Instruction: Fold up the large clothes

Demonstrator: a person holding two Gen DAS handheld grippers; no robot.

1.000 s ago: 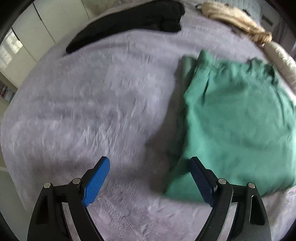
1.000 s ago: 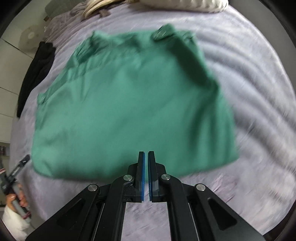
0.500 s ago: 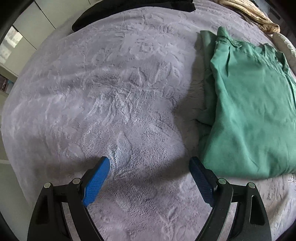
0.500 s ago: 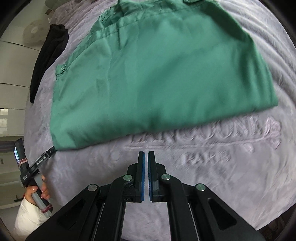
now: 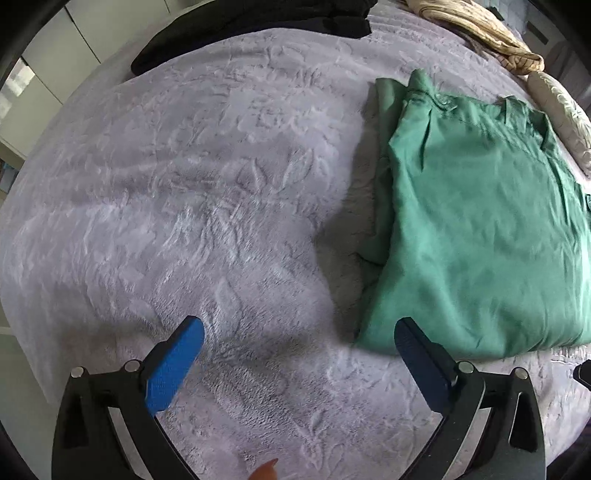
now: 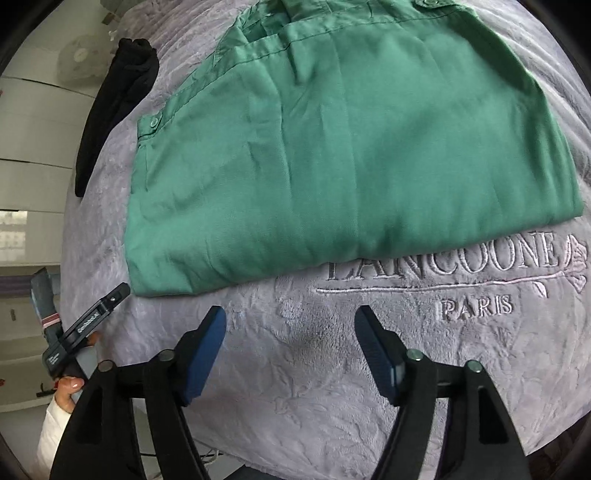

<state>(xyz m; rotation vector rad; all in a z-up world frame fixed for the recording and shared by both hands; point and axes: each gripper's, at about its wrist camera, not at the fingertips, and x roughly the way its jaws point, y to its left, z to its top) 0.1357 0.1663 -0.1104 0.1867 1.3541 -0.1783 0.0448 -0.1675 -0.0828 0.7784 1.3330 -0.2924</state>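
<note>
Left wrist view: the left gripper (image 5: 299,349) points steeply down at the grey plush blanket (image 5: 207,192), its blue pads spread as wide as they go after just opening a little further, with only blanket between them. The folded green shirt (image 5: 476,236) lies flat on the blanket, up and right of this gripper; its near left corner sits just beside the right pad, not touching it. Beyond the shirt, at the blanket's far edge, lie a black garment (image 5: 258,26) and a beige twisted cloth (image 5: 476,33), with a pale pillow (image 5: 561,114) to the shirt's right. A fingertip (image 5: 266,472) shows at the bottom edge.

Right wrist view: the right gripper (image 6: 290,338) also tilts steeply down, jaws just sprung apart and empty, hovering over bare blanket just short of the green shirt's (image 6: 332,147) folded near edge. Embroidered on the blanket (image 6: 332,387) beside that edge is "LANCOONE" over "PARIS" with a rose. Left of the shirt, the left gripper (image 6: 86,323) shows, held in a hand (image 6: 68,391) with a white sleeve. The black garment (image 6: 114,107) lies beyond.
</note>
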